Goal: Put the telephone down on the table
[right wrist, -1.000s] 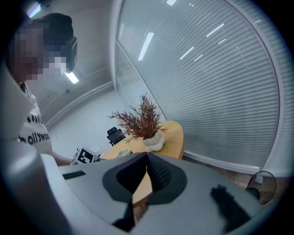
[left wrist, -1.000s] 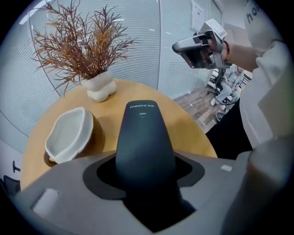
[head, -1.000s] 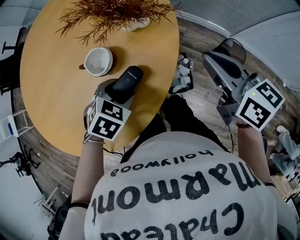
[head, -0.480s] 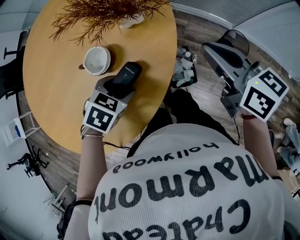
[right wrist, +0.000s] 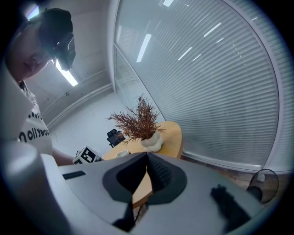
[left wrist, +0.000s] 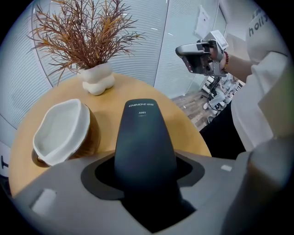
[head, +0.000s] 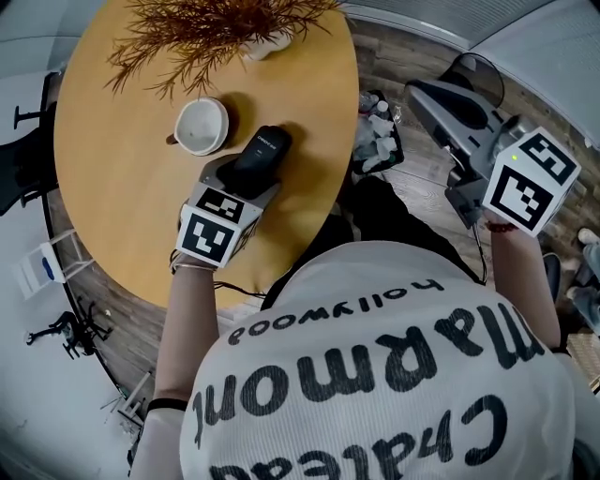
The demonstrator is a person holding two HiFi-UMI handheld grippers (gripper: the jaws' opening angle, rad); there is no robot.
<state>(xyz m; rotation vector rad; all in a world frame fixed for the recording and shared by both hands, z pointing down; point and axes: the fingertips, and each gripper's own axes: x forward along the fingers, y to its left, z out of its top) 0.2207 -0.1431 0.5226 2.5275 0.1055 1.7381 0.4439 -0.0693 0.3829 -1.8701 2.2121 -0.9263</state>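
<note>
Head view: the left tongs [head: 236, 183] have barely shifted. They still clamp the telephone [head: 262, 157] low over the worktop [head: 112, 216], beside the cup [head: 201, 126] — so the release is still pending. The right tongs [right wrist: 146, 157] are closed and empty.

Surface [head: 122, 206]: round top of light wood.
Cup [head: 201, 125]: white, mouth up, standing on the surface in its far half.
Vase [left wrist: 97, 79]: white and lumpy, holding dry red-brown twigs [head: 216, 28]; beyond the cup, near the far rim, apart from the cup.
</note>
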